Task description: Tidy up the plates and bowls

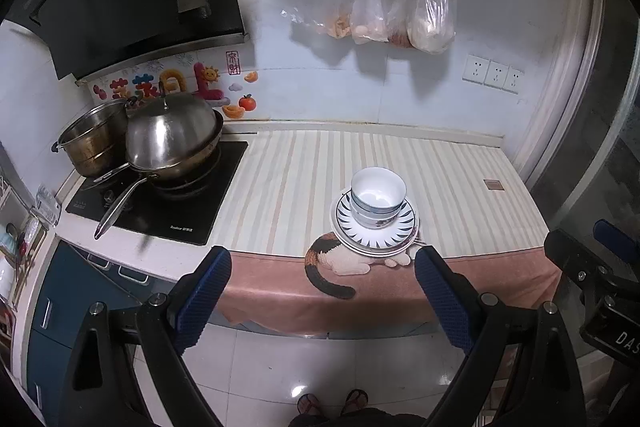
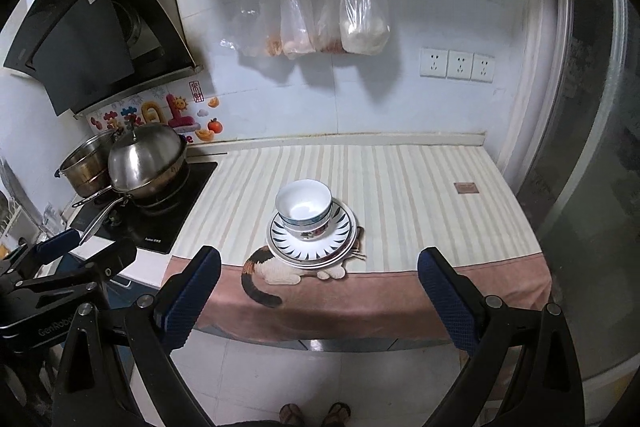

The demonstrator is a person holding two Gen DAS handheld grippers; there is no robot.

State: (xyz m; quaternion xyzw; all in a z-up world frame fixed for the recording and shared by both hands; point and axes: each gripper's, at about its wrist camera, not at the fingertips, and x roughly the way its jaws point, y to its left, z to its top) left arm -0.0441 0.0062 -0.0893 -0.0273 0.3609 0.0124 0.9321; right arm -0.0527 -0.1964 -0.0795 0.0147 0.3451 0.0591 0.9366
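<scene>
We count two bowls point(image 2: 305, 211) nested on a stack of plates point(image 2: 312, 243), seemingly three, near the desk's point(image 2: 400, 179) front edge; the top bowl is empty. Our left gripper point(image 1: 322, 293) and right gripper point(image 2: 318, 291) hang before the desk, jaws spread wide, touching nothing.

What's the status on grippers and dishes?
Left gripper and right gripper open, empty, short of the counter. Bowls nested on stacked plates on the cloth. Nothing in the way.
</scene>
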